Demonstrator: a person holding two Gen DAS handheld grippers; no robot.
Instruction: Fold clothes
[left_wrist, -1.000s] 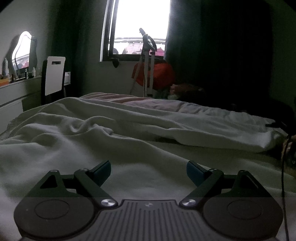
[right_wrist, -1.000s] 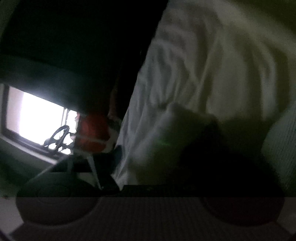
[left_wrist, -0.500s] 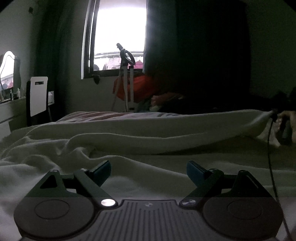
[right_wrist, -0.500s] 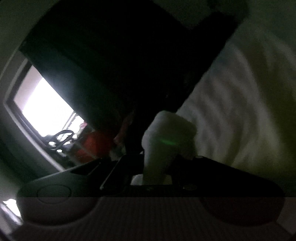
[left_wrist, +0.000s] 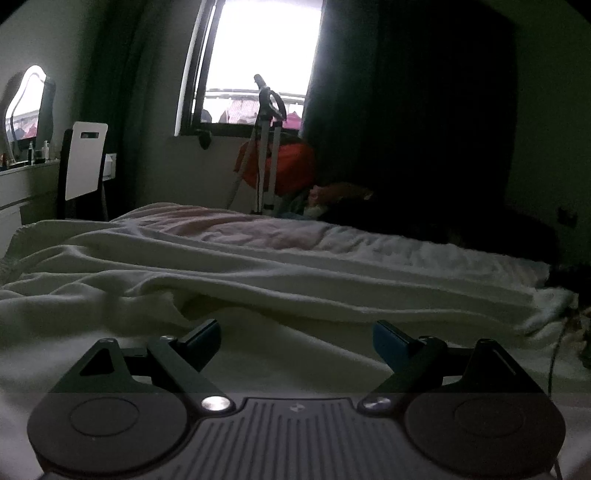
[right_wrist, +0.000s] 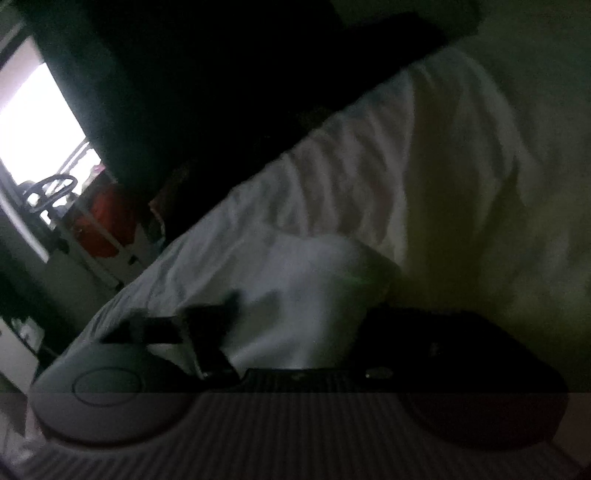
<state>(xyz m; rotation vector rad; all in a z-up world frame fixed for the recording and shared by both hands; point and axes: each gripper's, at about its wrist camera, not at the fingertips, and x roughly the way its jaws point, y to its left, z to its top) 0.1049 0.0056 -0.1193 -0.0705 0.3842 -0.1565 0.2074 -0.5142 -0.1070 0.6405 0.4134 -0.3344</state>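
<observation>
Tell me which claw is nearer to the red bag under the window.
Cannot tell for sure; both see the red bag far across the bed. The left claw hangs open over the white blanket. The right claw is opening with a blanket fold between its fingers.

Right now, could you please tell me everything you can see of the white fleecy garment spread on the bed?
The white fleecy garment looks soft and thick, like towelling. It lies rumpled across the pale pink bedsheet, with one long fold running side to side and a bunched ridge at the left. Its near part lies under the open left tongs. A lump of the white cloth sits between the opening right tongs.
</observation>
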